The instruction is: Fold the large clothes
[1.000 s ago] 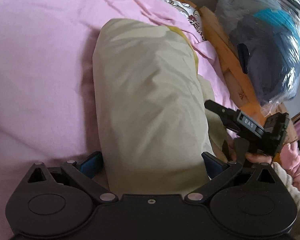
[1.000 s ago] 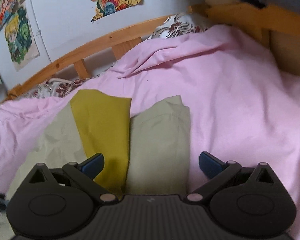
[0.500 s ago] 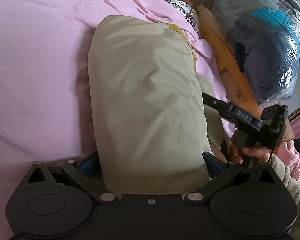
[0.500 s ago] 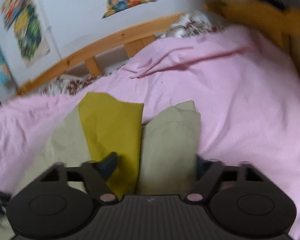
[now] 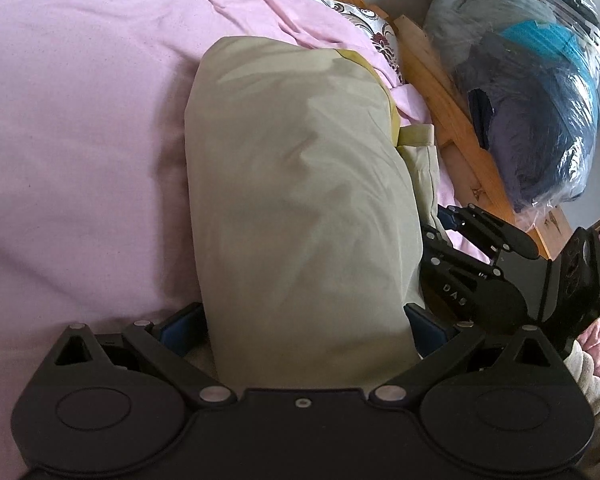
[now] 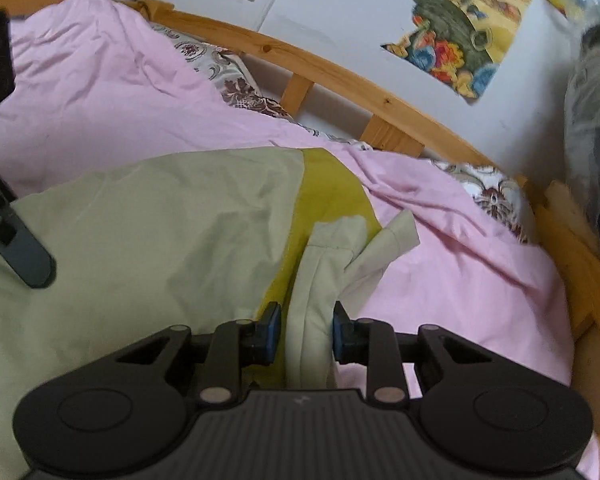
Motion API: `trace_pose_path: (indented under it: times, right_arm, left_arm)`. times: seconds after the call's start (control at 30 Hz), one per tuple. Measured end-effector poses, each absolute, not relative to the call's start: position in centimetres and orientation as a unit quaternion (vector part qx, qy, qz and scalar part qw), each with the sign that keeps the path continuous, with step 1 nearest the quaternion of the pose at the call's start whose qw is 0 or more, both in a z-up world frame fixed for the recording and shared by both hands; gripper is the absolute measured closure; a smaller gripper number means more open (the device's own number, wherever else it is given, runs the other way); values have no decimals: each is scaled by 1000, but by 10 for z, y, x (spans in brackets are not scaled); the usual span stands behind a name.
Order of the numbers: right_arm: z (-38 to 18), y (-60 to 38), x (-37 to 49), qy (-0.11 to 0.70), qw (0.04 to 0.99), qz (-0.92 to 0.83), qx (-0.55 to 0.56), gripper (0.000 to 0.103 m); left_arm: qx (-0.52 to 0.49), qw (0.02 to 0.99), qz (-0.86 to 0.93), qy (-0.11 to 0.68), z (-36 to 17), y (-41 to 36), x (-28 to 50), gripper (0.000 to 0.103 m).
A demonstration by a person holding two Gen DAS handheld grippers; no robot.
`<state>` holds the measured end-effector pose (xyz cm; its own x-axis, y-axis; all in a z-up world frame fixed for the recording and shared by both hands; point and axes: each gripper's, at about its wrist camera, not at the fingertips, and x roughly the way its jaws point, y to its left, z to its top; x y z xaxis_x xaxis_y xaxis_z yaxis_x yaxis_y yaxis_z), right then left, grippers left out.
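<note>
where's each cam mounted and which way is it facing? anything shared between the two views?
Left wrist: on the left tool, looking along the khaki garment on the pink bedding; the right tool and a sleeve show at right.
Right wrist: on the right tool, facing the wooden bed rail and wall posters; its pads flank a garment fold, having just been closing.
Shared: garment, bedding, rail.

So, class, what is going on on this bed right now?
A person with a gripper in each hand is folding a pale green garment on a pink bedsheet. The left gripper has the folded bulk between its wide-set fingers. The right gripper has just been closing on a narrow sleeve-like strip at the garment's edge, beside its mustard-yellow lining; whether the pads already press on it is unclear.
</note>
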<state>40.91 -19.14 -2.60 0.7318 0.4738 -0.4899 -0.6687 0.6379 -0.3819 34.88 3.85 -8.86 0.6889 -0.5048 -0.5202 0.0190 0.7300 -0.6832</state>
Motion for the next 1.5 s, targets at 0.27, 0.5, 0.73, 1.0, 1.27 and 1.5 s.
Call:
trace_pose_path:
  times: [0.27, 0.5, 0.73, 1.0, 1.27, 1.5]
  right_arm:
    - [-13, -263, 468, 291, 890, 352, 8, 25]
    - [-29, -303, 509, 358, 821, 389, 214, 0]
    - [-27, -255, 507, 388, 832, 385, 96, 5]
    - [-27, -248, 510, 413, 828, 362, 113, 25]
    - [-20, -245, 494, 414, 846, 320, 106, 85]
    - [20, -230, 474, 392, 840, 355, 118, 92]
  left_arm:
    - [-331, 854, -164, 368, -90, 40, 354, 1]
    - [-326, 854, -164, 371, -90, 37, 358, 1]
    - [-319, 851, -156, 386, -86, 32, 362, 1]
    - [-304, 849, -147, 406, -77, 26, 367, 6]
    - [-306, 847, -141, 410, -70, 26, 370, 19]
    - [-340, 840, -139, 400, -56, 44, 357, 34]
